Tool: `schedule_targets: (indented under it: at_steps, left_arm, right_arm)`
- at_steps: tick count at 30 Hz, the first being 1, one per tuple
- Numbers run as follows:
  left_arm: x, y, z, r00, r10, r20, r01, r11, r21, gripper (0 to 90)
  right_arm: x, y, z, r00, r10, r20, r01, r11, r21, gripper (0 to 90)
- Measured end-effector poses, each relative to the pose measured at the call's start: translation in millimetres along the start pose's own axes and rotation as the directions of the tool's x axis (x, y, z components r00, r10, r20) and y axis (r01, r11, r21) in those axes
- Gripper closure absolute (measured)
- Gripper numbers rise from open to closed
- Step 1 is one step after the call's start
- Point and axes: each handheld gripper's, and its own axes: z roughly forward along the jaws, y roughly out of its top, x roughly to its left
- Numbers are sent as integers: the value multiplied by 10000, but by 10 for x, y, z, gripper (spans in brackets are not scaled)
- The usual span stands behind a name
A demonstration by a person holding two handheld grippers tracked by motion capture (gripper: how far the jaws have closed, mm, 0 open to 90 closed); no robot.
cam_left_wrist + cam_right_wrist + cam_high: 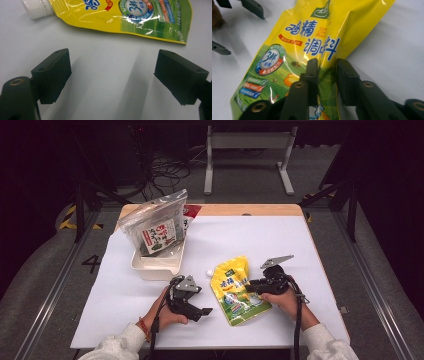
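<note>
While the white surface (260, 240) spreads across the middle of the high view, a white tub (159, 262) sits toward its upper left with a clear bag of dark seaweed (156, 227) propped in it. Down at centre, slightly right, lies the piece in play: a yellow and green pouch (235, 290), flat on the surface, its white screw cap (37, 8) pointing to the upper left.

That pouch looks soft and floppy, glossy foil that could slip, with loose contents that may shift and make it sag if it comes up by one corner. Probably light enough, though. The best hold, I'd judge, is a pinch on a flat side edge or the stiffer neck beside the cap, not the bulging middle.

Now the right tongs (325, 67), coming in from the right of the high view: jaws narrowed to a small gap, straddling a raised fold along the pouch's side edge in the right gripper view. The foil is between them, but whether the pads (312, 72) actually press it I cannot tell.

Left tongs (112, 75) sit lower left of the pouch, jaws spread wide, nothing between them but bare surface, pouch just ahead.
</note>
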Motion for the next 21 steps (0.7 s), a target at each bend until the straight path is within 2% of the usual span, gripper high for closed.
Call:
schedule_targets:
  at_steps: [2,4,7,9,11,14,18,20,21]
  left_arm:
    - [0,-2,-6,10000,-49,-11,49,10000,-18,142]
    - [2,-4,-9,10000,-61,34,61,10000,-17,142]
    - [3,-4,-17,9997,-211,153,214,9997,-154,142]
    - [5,1,-16,9992,-328,230,334,9991,-245,144]
    - [5,14,-12,9977,-427,526,447,9983,-378,145]
    - [-9,56,-2,9967,-469,667,505,9973,-540,145]
    - [-43,131,-2,9943,-486,946,570,9945,-883,145]
    - [-55,170,1,9936,-487,1015,590,9931,-1015,145]
    - [-63,183,-6,9921,-534,1138,667,9909,-1168,145]
  right_arm:
    - [49,5,-14,9992,-386,73,387,9992,-123,845]
    - [84,-15,-25,9981,-594,139,598,9975,-383,860]
    - [91,-86,-72,9972,-741,-41,732,9911,-1114,876]
    - [110,-120,-102,9962,-871,-63,854,9870,-1362,878]
    - [142,-164,-129,9942,-1072,-38,1048,9785,-1776,879]
    - [163,-198,-178,9936,-1127,14,1099,9655,-2361,879]
    - [222,-191,-191,9915,-1294,132,1281,9540,-2709,879]
    - [259,-180,-197,9888,-1481,165,1462,9421,-3019,878]
    - [274,-174,-198,9888,-1482,182,1465,9392,-3104,878]
